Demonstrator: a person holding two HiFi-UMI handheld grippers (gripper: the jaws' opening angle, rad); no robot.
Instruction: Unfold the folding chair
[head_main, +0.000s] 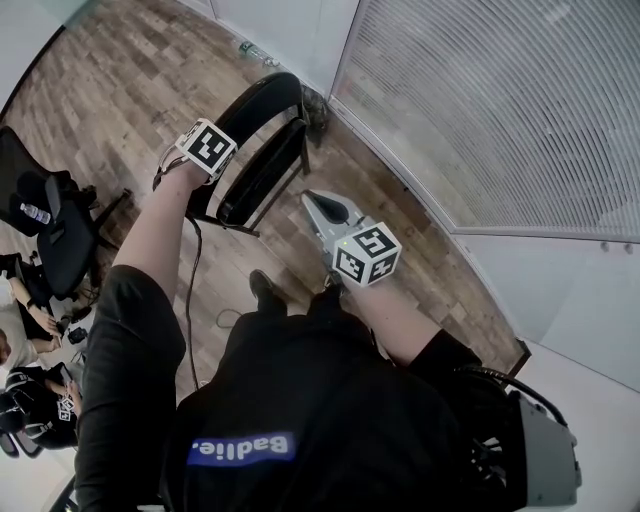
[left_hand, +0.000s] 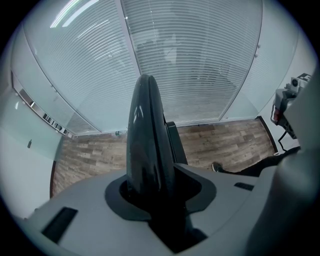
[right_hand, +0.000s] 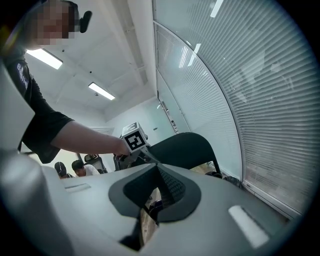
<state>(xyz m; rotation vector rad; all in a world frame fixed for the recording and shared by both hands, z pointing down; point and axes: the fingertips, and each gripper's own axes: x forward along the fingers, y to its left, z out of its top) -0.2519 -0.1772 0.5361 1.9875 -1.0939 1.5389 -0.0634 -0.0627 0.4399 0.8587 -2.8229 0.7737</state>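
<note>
Two jobs are split between the hands. The left gripper (head_main: 213, 160) is clamped on the top rail of the black folding chair (head_main: 262, 150); its own view shows the jaws part-spread with the dark curved back wedged tight between them. The right gripper (head_main: 323, 210) has its jaws pressed together with nothing in them, and sits just beside the chair at its 4 o'clock in the head view, nose aimed at the folded seat.

To do this step well, I judge that the left clamp should only anchor the back and stop it tipping. The right nose should then meet the free edge of the seat and press it down and away from the back in one steady swing, with the feet kept on the wooden floor (head_main: 120, 90).

That chair stands folded flat and about upright at 12 o'clock of the person, near the glass wall with blinds (head_main: 480, 110). Its long axis runs top rail to feet, near vertical; its width runs 7 to 1 o'clock, and the seat side seems to face 4 o'clock
</note>
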